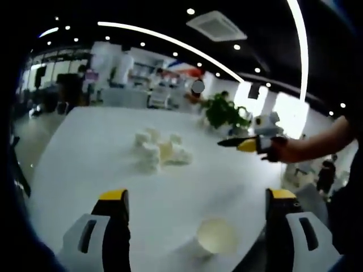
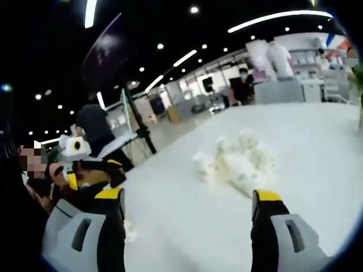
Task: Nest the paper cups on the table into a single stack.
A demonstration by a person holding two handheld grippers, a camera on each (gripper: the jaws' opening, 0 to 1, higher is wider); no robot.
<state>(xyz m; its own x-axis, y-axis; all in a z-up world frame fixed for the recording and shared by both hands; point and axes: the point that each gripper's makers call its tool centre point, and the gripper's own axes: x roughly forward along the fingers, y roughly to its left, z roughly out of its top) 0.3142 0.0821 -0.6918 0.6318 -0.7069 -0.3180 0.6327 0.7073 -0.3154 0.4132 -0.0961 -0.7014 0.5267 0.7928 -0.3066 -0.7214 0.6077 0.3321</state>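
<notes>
A green potted plant [image 1: 226, 111] stands at the far edge of the white table [image 1: 96, 147]. Beyond it lie shelves and counters [image 1: 133, 85] of a bright hall, under ceiling light strips [image 1: 170, 41]. In the right gripper view, a dark tripod stand [image 2: 136, 124] rises beside the table.

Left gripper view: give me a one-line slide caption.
Open left gripper hovers over a lone paper cup on the white table, loose cups clustered beyond, right gripper entering.

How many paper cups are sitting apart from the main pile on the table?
1: a lone paper cup lies near the table edge, between the left hand-held gripper's jaws. The blurred pile farther back may hide others.
</notes>
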